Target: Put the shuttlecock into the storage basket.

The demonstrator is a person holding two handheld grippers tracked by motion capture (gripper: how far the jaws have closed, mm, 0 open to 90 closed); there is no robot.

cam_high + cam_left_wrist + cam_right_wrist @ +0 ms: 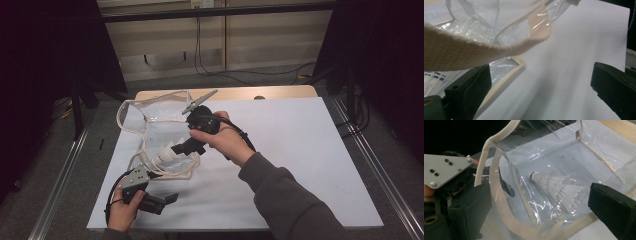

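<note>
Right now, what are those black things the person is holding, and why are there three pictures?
They are tongs, hand tools with two black jaws. A person holds one in each hand at a table with a white top. One picture comes from a camera up high. The other two come from little cameras riding on each pair of tongs. The left tongs are open, and a cream strap of the clear plastic bag hangs just in front of them. The right tongs are open too, pointing into the bag. Inside lies a white feather shuttlecock. Nothing is gripped in either tongs.
</note>
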